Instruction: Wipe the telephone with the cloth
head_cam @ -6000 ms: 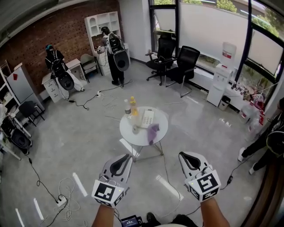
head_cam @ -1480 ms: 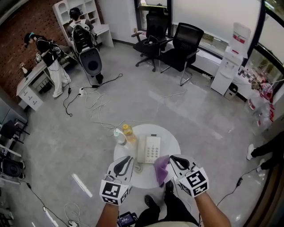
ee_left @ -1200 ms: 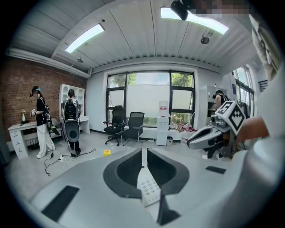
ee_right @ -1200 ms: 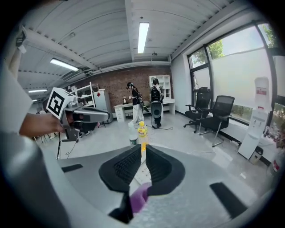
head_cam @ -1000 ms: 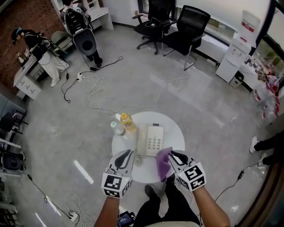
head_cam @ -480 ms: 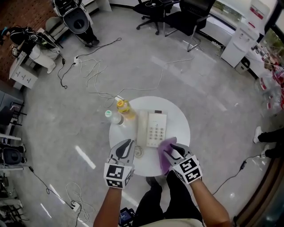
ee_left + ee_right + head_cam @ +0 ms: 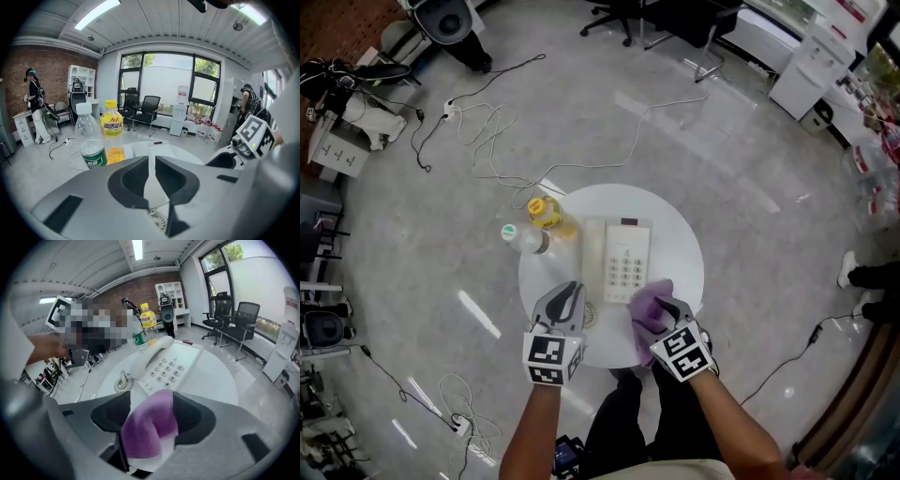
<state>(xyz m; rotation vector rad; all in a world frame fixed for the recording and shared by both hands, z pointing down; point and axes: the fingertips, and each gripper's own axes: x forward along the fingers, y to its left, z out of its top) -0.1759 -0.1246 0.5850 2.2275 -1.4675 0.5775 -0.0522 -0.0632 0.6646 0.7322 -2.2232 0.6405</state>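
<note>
A white telephone lies flat in the middle of a small round white table, its handset on the left side. A purple cloth is bunched at the table's near edge, just in front of the keypad. My right gripper is over it, jaws opening wide, with the cloth lying between them. My left gripper hovers over the table's near left edge beside the coiled cord, shut and holding nothing.
A yellow-capped drink bottle and a clear bottle with a green label stand at the table's left, close to the handset. Cables trail over the grey floor beyond. Office chairs and people stand far off.
The view has closed in over the table. My right gripper has moved forward onto the cloth and spread its jaws around it. The left gripper stays shut near the table's left edge.
</note>
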